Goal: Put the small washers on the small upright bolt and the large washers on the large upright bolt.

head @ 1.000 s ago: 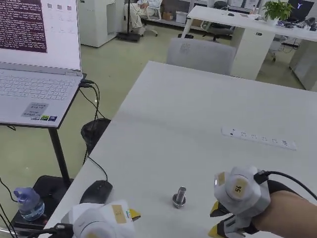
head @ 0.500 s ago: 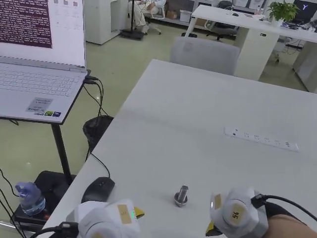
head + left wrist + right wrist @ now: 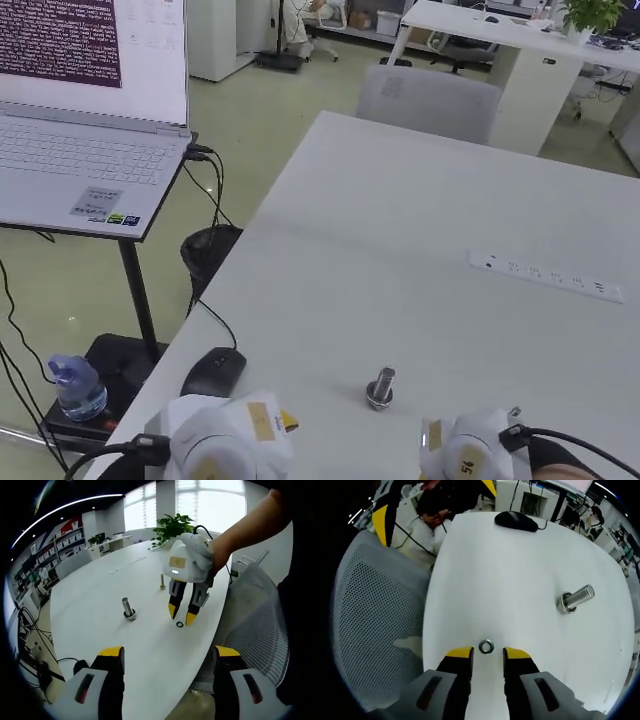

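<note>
- Right gripper: yellow-tipped jaws narrowly parted, clamping nothing; flat metal ring washer between tips, lower centre.
- Left gripper: jaws wide, empty.
- Shiny cylindrical bolt at right, on smooth white table.

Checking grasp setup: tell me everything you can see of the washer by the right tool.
The washer is a small silvery metal ring with a round hole, lying flat on the white table near its edge. It sits just ahead of the yellow tips of the right tool, centred on their open gap; contact cannot be told. The nearer upright bolt stands well apart.
</note>
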The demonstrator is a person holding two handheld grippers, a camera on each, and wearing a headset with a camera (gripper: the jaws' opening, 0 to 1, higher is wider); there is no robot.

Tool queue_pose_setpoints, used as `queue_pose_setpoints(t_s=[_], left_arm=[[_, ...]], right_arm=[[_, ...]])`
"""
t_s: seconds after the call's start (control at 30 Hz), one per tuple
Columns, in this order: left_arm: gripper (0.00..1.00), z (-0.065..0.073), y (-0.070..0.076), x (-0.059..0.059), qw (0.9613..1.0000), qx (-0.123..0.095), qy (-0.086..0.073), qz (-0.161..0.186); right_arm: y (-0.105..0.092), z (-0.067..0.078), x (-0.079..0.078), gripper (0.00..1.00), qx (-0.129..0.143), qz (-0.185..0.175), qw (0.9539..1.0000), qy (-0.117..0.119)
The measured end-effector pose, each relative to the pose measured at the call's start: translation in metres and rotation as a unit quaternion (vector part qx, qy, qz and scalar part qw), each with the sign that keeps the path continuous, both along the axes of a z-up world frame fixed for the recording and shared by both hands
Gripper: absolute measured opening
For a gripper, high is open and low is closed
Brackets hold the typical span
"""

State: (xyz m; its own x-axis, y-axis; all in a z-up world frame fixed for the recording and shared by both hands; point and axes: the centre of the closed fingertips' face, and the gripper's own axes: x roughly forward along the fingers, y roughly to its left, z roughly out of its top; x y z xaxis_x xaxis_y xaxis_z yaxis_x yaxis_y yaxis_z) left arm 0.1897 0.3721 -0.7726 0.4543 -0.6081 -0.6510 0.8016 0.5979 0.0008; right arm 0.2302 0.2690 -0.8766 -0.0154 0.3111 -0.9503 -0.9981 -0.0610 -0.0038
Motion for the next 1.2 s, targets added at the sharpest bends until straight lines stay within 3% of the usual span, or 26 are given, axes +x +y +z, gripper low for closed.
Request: queue_pose_setpoints(t_s=[0.77, 1.2], left_arm=[[0.69, -0.005, -0.001, -0.01, 1.0, 0.001, 0.005, 0.003], [0.67, -0.006, 0.0, -0.009, 0.9999, 0.003, 0.006, 0.009]], right_arm=[[0.001, -0.004, -0.002, 0.17, -0.012, 0.007, 0.9998, -0.013], [0.002, -0.005, -0.003, 0.14, -0.032, 0.018, 0.999, -0.026]])
